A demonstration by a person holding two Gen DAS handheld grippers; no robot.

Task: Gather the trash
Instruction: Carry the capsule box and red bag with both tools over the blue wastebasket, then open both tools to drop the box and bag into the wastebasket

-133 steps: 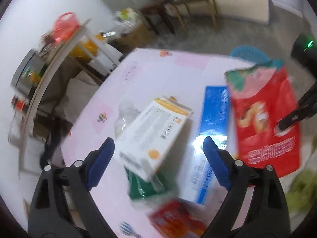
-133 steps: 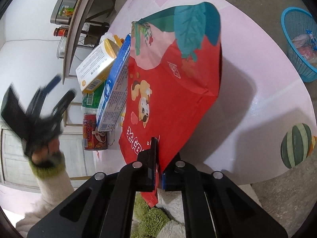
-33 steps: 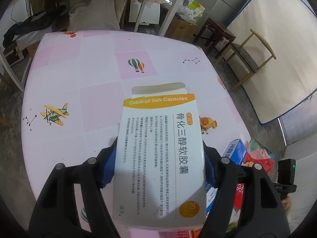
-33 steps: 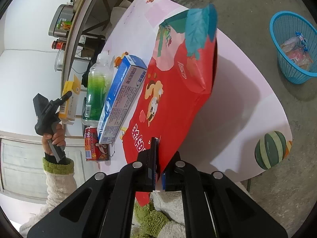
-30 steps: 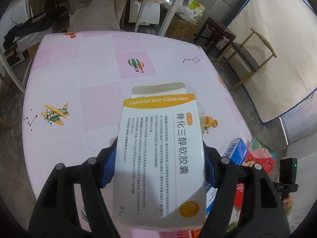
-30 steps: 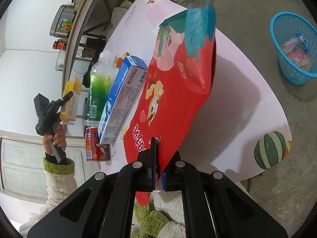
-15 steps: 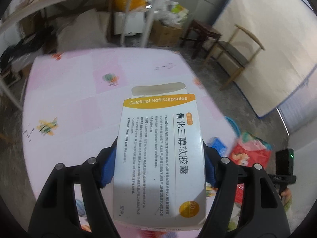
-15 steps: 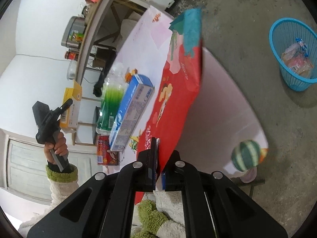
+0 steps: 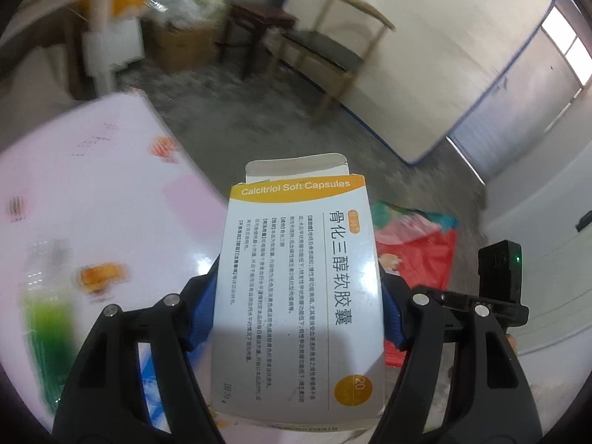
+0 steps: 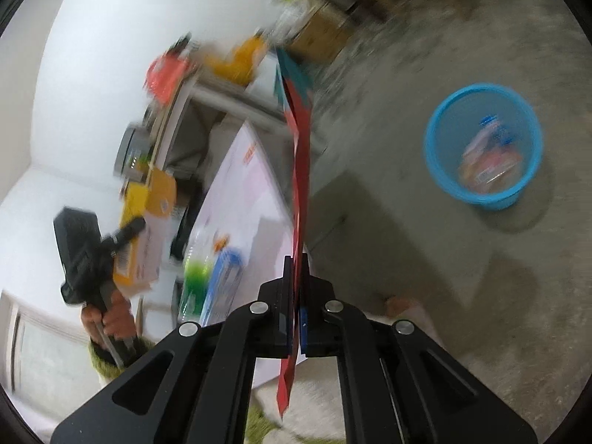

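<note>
My left gripper (image 9: 299,288) is shut on a white and orange medicine box (image 9: 299,296) marked Calcitriol Soft Capsules, held in the air off the pink table (image 9: 92,192). The box also shows in the right wrist view (image 10: 142,236). My right gripper (image 10: 295,270) is shut on the edge of a red snack bag (image 10: 300,170), seen edge-on and lifted off the table; it shows in the left wrist view (image 9: 418,255) too. A blue trash basket (image 10: 484,144) with several wrappers stands on the floor to the right.
On the table lie a green bottle (image 9: 44,318) and a blue box (image 10: 225,277). A wooden chair (image 9: 333,51), a dark stool (image 9: 259,18), a cardboard box (image 9: 185,44) and a leaning mattress (image 9: 425,55) stand on the concrete floor beyond.
Both grippers have swung away from the table toward the floor. The red bag has left the table and now hangs edge-on. The basket is nearer the middle of the right view.
</note>
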